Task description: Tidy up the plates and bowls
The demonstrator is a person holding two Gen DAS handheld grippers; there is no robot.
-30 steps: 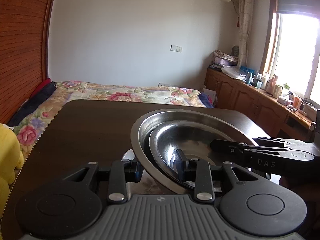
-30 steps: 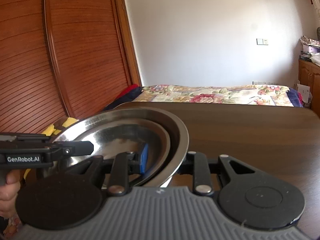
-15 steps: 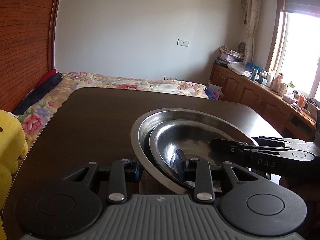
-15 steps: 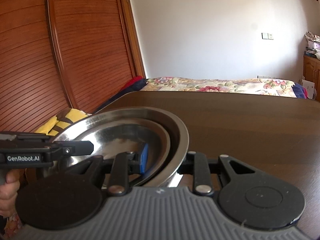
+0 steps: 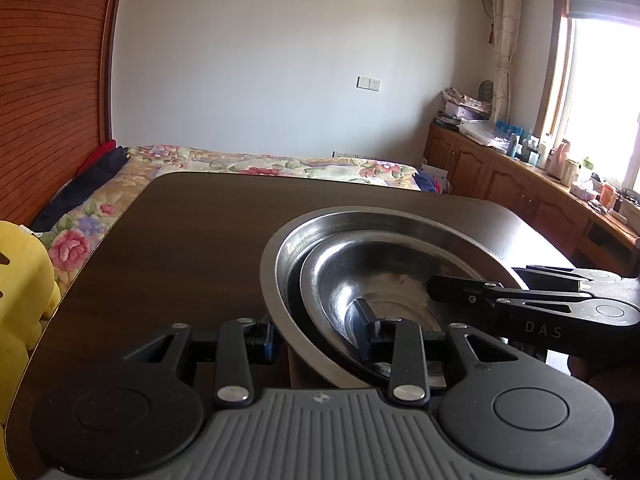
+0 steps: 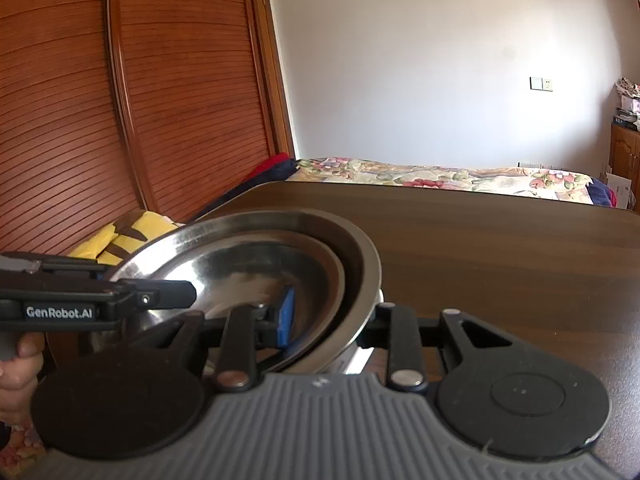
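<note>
Item 1, table [image 5: 192, 240]: dark wood, spreading ahead of and beneath both sets of fingers; nothing else stands on the part I see.

Item 2, basin [image 5: 276, 280]: wide steel, carried between my two tools, its rim running between each one's fingers.

Item 3, bowl [image 5: 340, 280]: smaller, steel, nested inside the basin, just beyond the inner fingers.

Item 4, left gripper [image 5: 316, 340]: clamped on the stack's rim, one finger outside, one inside.

Item 5, right gripper [image 6: 332, 320]: clamped likewise on the opposite rim, as far as I can make out; the outer pad is hidden.

Risk: I judge the rim holds thin. Uneven lowering would tilt the stack, and the bowl could slide or a pad slip off polished steel.
</note>
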